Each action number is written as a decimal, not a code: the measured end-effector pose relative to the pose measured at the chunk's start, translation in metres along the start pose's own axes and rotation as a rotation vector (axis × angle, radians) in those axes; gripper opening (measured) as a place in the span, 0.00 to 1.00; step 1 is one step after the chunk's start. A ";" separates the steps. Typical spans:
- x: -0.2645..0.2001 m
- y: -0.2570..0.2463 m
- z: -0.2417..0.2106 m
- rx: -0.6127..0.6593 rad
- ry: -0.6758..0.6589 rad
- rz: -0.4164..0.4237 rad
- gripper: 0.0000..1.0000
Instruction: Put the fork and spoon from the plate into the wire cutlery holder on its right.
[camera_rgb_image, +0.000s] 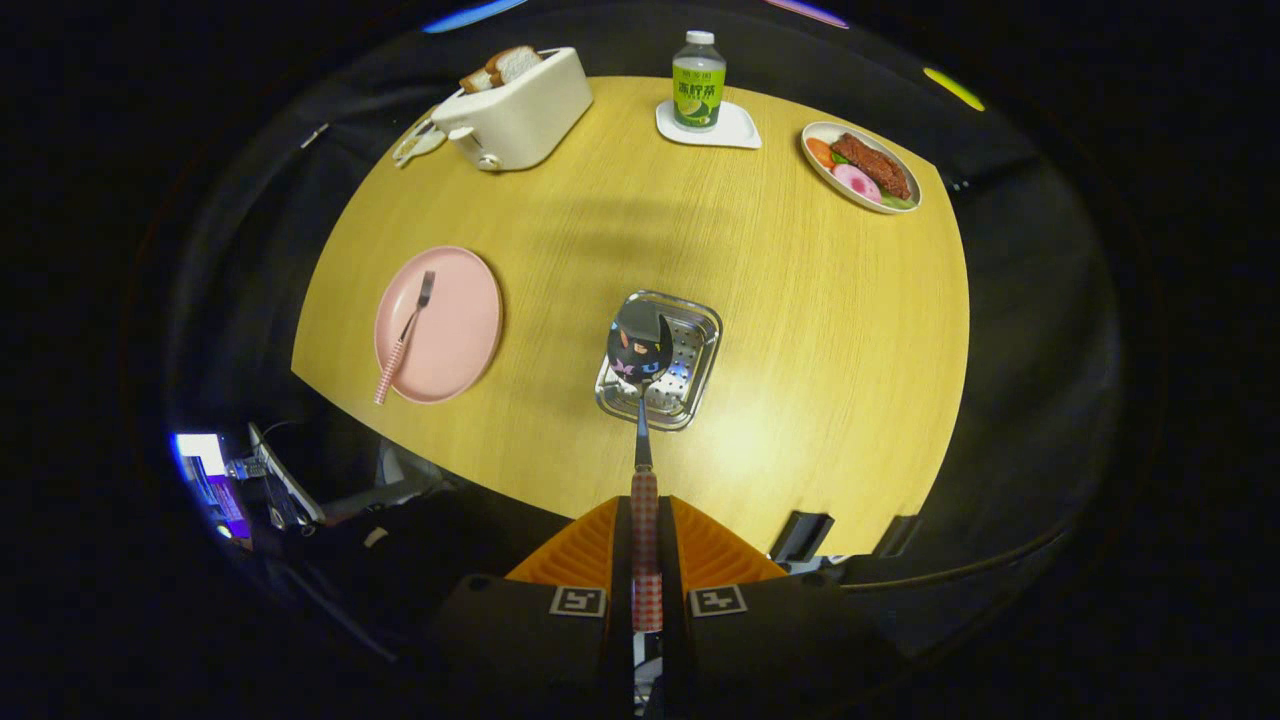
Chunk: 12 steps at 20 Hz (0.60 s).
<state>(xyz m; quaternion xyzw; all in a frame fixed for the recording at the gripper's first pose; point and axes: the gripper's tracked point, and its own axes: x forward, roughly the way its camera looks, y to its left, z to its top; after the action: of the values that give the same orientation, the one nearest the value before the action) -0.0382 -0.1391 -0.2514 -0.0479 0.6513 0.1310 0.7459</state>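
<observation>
A: What is the setting looking like?

B: A round-edged wooden desk (800, 330) is sitting in a booth with dark cloth all round it. Along the far edge a white toaster (520, 110) is holding slices of bread (500, 68), a green-labelled bottle (698, 80) is standing on a white coaster (735, 130), and an oval dish of food (860, 165) is lying toward the far right corner.

A: And what is the hand-held gripper doing?

B: The hand-held gripper (646, 560) is clamping the spoon (641, 400) by its red-and-white checked handle; both orange fingers (585, 550) are pressing in on it from either side. The spoon is pointing straight ahead, away from the fingers, its dark shiny bowl out at the far end.

A: Where is the bowl of the spoon sitting?

B: It is showing over the near-left part of the wire cutlery holder (690, 370), a shiny perforated metal container standing about mid-desk, just beyond the fingers. Whether the spoon is touching the holder, I cannot tell.

A: And the fork?

B: The fork (405, 335) is lying on the pink plate (455, 330), its tines pointing to the far edge and its checked handle sticking out past the plate's near rim onto the desk. The plate is resting near the left edge, well apart from the holder and to its left.
</observation>
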 end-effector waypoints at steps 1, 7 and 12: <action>0.004 -0.004 -0.002 -0.018 0.043 -0.006 0.16; 0.035 -0.016 0.002 -0.055 0.252 -0.030 0.16; 0.057 -0.015 0.019 -0.029 0.313 -0.025 0.16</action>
<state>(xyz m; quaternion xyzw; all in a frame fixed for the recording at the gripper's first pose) -0.0091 -0.1409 -0.3056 -0.0866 0.7571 0.1220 0.6359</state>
